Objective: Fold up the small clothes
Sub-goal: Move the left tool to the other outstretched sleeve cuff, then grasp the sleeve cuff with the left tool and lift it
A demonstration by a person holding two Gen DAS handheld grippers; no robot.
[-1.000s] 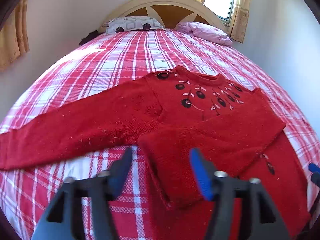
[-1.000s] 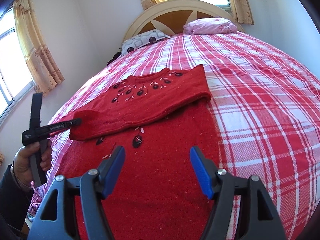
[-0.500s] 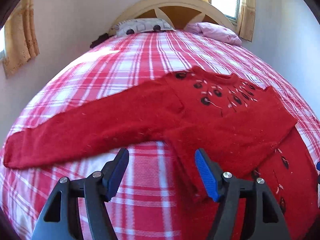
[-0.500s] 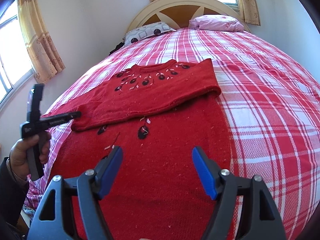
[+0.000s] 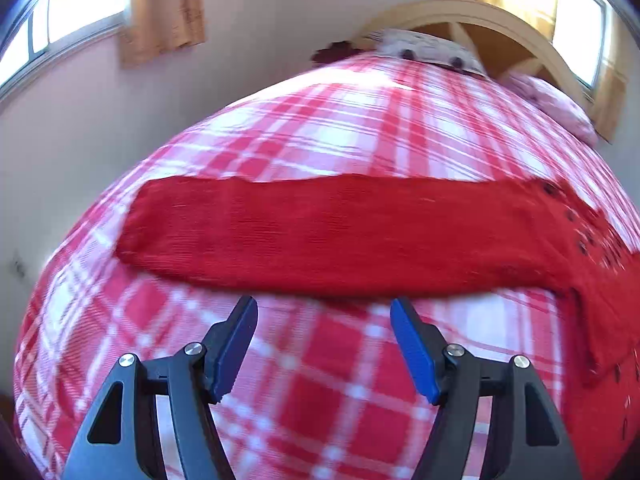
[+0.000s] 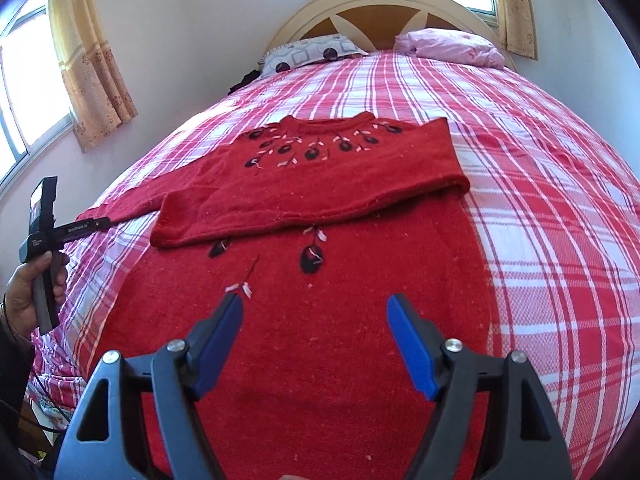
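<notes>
Red sweater (image 6: 312, 320) part-folded: right sleeve (image 6: 304, 196) lies across chest, left sleeve (image 5: 320, 236) remains outstretched; left gripper (image 5: 323, 344) and right gripper (image 6: 314, 340) both spread, holding nothing.

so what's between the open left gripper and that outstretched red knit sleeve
Only bare red-and-white plaid bedspread lies between the left gripper and the outstretched red knit sleeve, seen in the left wrist view.
</notes>
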